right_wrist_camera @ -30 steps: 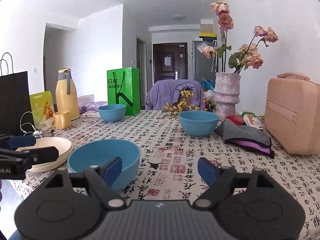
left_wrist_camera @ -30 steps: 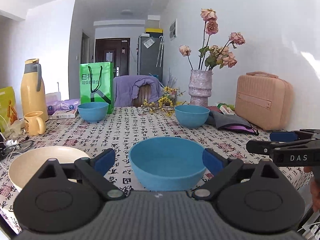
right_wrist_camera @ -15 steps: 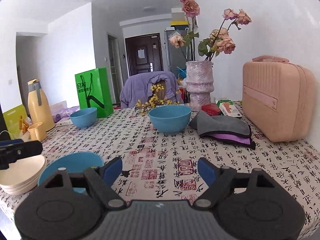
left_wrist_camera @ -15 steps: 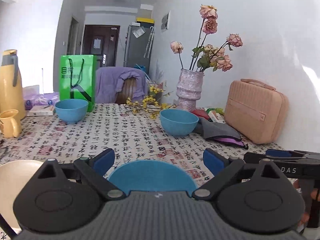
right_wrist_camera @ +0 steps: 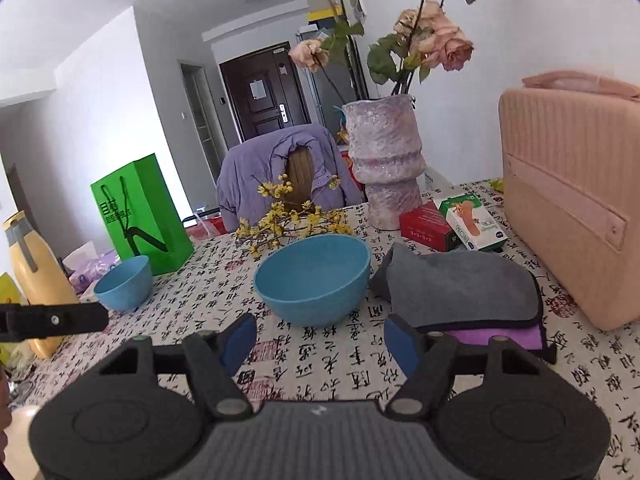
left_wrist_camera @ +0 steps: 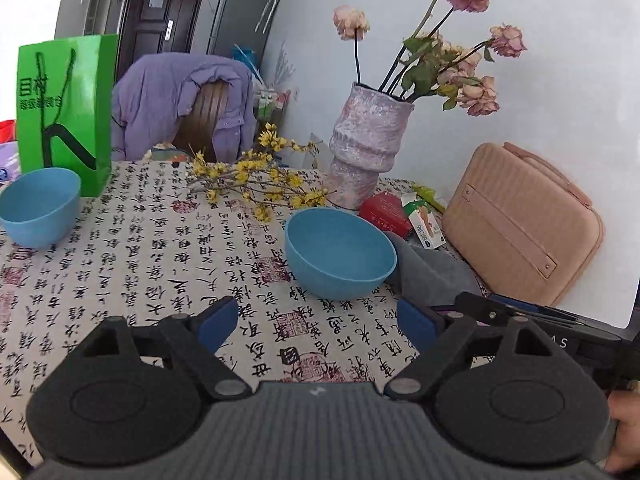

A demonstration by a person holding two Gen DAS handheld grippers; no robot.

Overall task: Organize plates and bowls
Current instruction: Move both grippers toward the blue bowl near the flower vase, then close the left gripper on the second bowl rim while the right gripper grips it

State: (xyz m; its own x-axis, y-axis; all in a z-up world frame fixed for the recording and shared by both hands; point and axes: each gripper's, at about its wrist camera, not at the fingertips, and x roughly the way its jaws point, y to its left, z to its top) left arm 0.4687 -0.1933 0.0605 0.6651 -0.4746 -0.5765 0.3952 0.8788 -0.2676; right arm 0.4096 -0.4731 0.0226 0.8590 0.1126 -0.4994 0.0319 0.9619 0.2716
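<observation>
A: Entry, grippers first. The left gripper [left_wrist_camera: 316,322] hangs just above the table covered in a white cloth printed with black calligraphy and red seals [left_wrist_camera: 160,264]. Its blue-padded fingers [left_wrist_camera: 218,322] are spread wide, with nothing between them.

B: And the right gripper [right_wrist_camera: 320,342]?

A: Same state: fingers apart, empty, low over the cloth. It faces a wide round blue plastic bowl [right_wrist_camera: 314,280] that sits upright on the cloth just ahead of its tips, not touching them.

B: From the left wrist view, where is that bowl?

A: The same bowl [left_wrist_camera: 340,256] lies ahead and slightly to the right of the left gripper's opening. A folded grey cloth on a purple one [right_wrist_camera: 464,288] lies just beside the bowl's right side; whether they touch, I cannot tell.

B: Any other crockery?

A: A second, smaller-looking blue bowl [left_wrist_camera: 40,212] stands upright well apart to the left, near a green paper shopping bag [left_wrist_camera: 64,108].

B: Background items?

A: A mottled pink-grey vase holding dried pink roses [left_wrist_camera: 368,148] stands behind the near bowl, with yellow flowering twigs [left_wrist_camera: 256,180] lying beside its base. A ribbed pink hard case [left_wrist_camera: 520,224] stands upright at the right, near the wall. A tall yellow thermos jug [right_wrist_camera: 36,284] shows at the left edge of the right wrist view.
</observation>
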